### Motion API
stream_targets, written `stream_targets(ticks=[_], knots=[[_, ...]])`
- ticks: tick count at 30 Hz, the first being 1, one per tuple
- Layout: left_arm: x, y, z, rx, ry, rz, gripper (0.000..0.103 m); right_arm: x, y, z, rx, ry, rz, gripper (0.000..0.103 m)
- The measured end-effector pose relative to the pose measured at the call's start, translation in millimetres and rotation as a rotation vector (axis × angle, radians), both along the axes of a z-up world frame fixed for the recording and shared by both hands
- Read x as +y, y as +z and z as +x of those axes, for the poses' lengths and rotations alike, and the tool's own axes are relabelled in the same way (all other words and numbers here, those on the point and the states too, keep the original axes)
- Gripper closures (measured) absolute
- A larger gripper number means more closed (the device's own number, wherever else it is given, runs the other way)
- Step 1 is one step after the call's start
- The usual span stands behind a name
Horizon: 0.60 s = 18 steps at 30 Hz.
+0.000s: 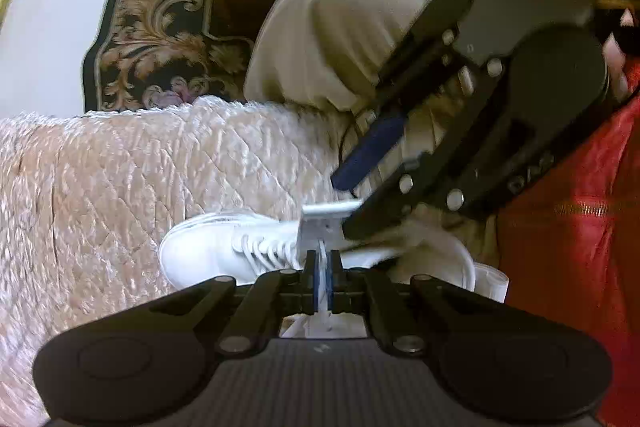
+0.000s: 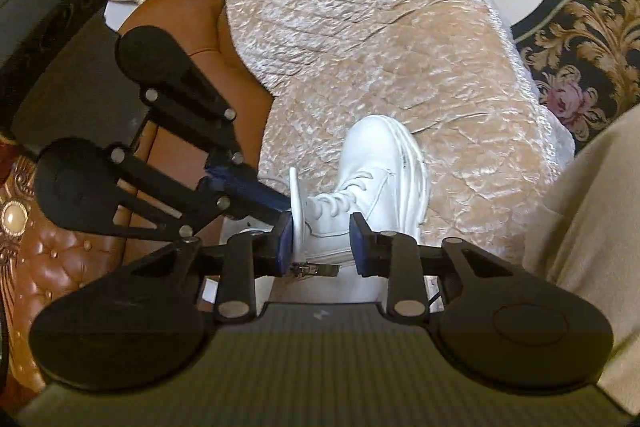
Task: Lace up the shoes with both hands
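Left gripper (image 1: 322,277) pinched shut on a white lace (image 1: 321,254) right at the pads; right gripper (image 2: 322,247) spread wide, straddling the boot's ankle end, left tool's fingers crossing in from the side and touching the lace loop (image 2: 295,195). White boot (image 2: 376,183) lying on a quilted pink-beige cover (image 2: 400,47), toe pointing away. Beyond: brown leather cushion (image 2: 180,11), floral rug (image 2: 580,67), beige trouser leg (image 1: 352,19) partly blocking the left view.
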<state>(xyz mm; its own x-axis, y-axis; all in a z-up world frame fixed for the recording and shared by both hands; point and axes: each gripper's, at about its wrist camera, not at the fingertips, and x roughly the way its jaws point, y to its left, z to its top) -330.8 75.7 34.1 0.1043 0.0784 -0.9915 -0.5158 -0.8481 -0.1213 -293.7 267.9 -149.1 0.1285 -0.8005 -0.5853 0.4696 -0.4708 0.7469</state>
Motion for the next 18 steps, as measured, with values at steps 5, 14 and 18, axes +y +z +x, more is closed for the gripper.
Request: stream_targets(ticks=[5, 14, 18], knots=[[-8.3, 7.2, 10.5, 0.052, 0.084, 0.025, 0.1, -2.3, -0.4, -0.6, 0.004, 0.009, 0.007, 0.063], [-22.0, 17.9, 9.4, 0.109, 0.152, 0.047, 0.1, -1.9, -1.2, 0.5, 0.002, 0.005, 0.011, 0.062], [-21.1, 15.2, 7.7, 0.122, 0.164, 0.061, 0.1, -0.9, -2.4, -0.2, -0.004, -0.002, 0.011, 0.061]])
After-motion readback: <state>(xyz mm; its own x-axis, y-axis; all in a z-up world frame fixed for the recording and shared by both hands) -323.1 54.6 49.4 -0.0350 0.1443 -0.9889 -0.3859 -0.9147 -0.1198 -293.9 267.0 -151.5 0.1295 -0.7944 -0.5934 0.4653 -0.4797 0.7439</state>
